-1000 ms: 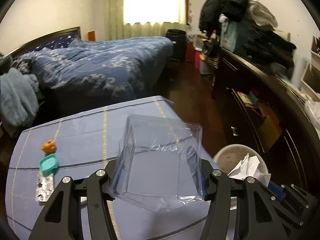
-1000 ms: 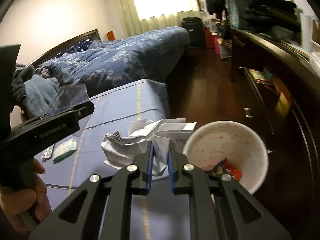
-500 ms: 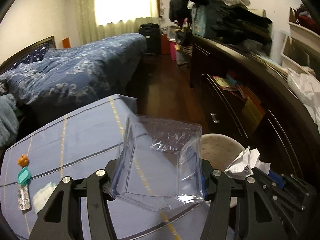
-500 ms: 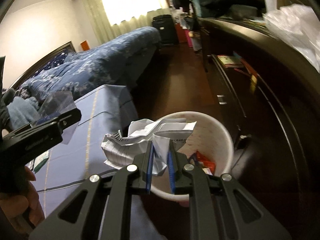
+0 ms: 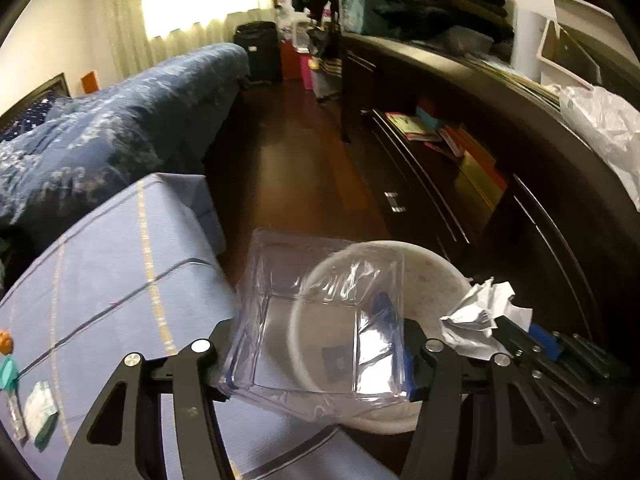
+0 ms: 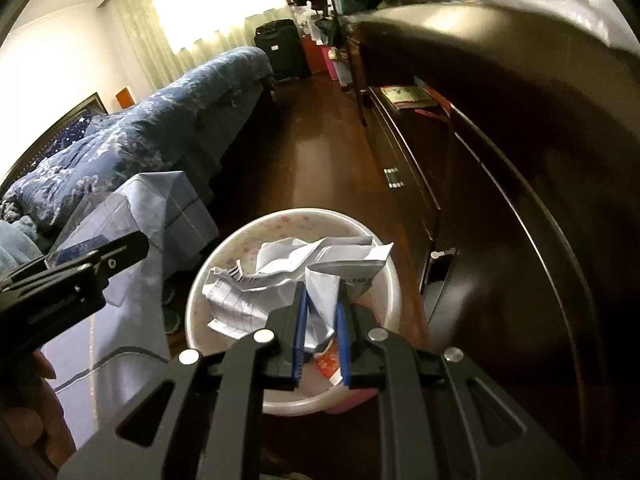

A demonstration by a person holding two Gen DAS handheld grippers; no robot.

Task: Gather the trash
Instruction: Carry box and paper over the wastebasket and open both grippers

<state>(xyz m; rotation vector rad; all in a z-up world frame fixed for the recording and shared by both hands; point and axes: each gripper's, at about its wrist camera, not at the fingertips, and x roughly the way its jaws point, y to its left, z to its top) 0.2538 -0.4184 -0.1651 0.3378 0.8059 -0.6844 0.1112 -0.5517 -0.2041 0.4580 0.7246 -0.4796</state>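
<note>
A crumpled sheet of white paper (image 6: 296, 276) is hanging directly above the open mouth of a pale round waste bin (image 6: 390, 280), which is standing on the dark wooden floor just off the right edge of the tabletop (image 5: 120, 264). The right gripper (image 6: 320, 320) is pinching the paper, its blue-padded fingers (image 6: 299, 332) nearly closed with only the wad between them. A red wrapper and other scraps are already lying in the bin. Just beside it, the left gripper (image 5: 316, 344) is holding a clear, flimsy plastic tray (image 5: 320, 320), its fingers spread wide against the tray's two side walls; the tray is hanging partly over the bin's near rim and partly over the tabletop's right edge. Further left on the blue striped tabletop cloth, near its left edge, a small orange piece (image 5: 5, 341), a teal cap (image 5: 6, 372) and a folded packet (image 5: 40, 412) are waiting to be collected. Judging from this, the risks are spillage: the paper is wide and light, so it may be catching on the rim or drifting to the floor on release, and the tray, being broad and only partly over the opening, may be tipping out onto the floor or jamming across the bin's mouth.
</note>
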